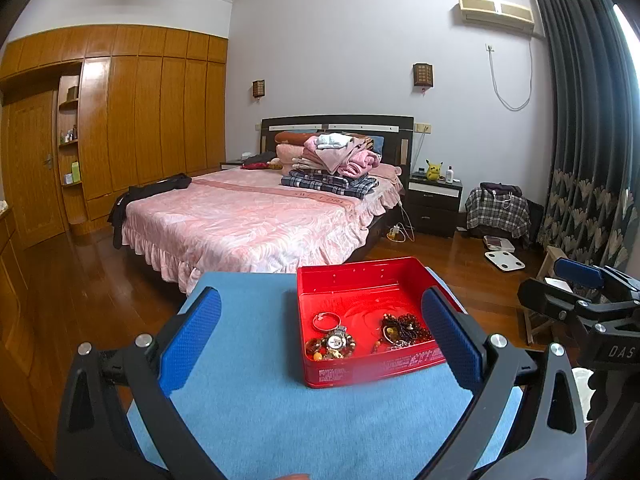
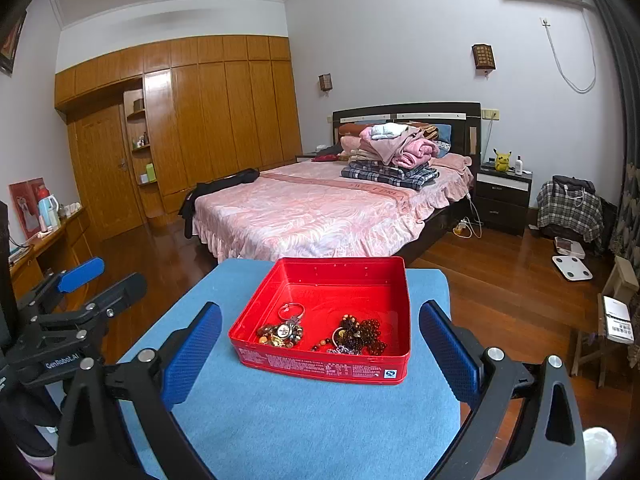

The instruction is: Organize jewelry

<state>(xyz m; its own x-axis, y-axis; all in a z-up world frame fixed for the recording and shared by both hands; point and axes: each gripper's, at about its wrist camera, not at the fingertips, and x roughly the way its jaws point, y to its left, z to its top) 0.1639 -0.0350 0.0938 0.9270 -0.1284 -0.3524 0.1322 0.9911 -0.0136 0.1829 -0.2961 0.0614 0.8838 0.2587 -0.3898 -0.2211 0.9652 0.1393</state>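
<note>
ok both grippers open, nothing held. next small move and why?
Probably lower the right gripper into the red tin onto the silver bangle: it lies apart from the bead tangle, so it looks the easiest single piece to pinch.

The left tongs (image 2: 80, 276), seen from the right wrist, carry "GenRobot.AI" in white on their black body. The right tongs (image 1: 580, 280), seen from the left wrist, show "DAS". The red tin (image 2: 394, 374) bears a blue-and-white "S" mark; its other print is too small to read.
</note>
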